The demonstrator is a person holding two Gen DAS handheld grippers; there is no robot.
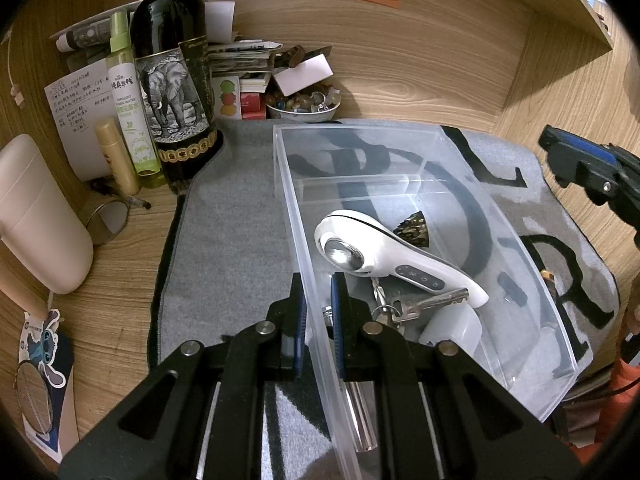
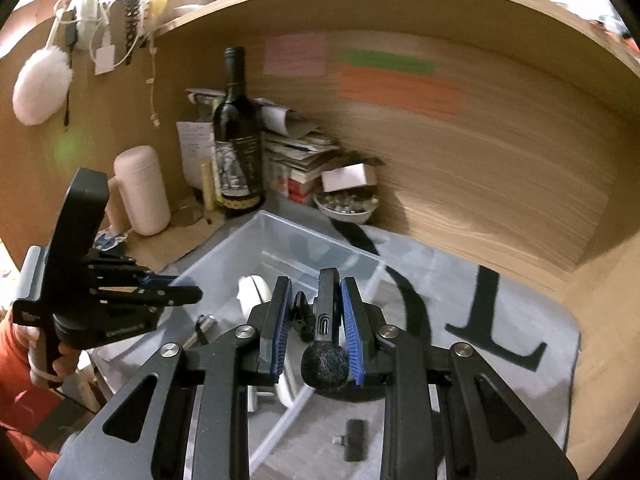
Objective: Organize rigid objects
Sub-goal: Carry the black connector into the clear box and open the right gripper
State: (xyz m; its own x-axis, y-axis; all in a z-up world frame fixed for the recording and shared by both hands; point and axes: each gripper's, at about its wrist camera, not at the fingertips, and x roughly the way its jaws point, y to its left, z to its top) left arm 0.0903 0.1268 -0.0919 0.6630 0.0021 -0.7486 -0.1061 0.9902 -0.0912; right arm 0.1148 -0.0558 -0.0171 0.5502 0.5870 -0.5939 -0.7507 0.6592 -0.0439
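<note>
A clear plastic box stands on the grey mat. My left gripper is shut on the box's left wall, one finger inside and one outside. In the box lie a white handheld device, a bunch of keys, a dark cone-shaped piece, a small white case and a metal cylinder. My right gripper hovers over the box, shut on a small black clip-on microphone with a foam ball. The left gripper shows at the left of that view.
A wine bottle, a green spray bottle, a bowl of beads, stacked papers and a pale container crowd the back left corner. Wooden walls close in behind and on the right. A small black part lies below my right gripper.
</note>
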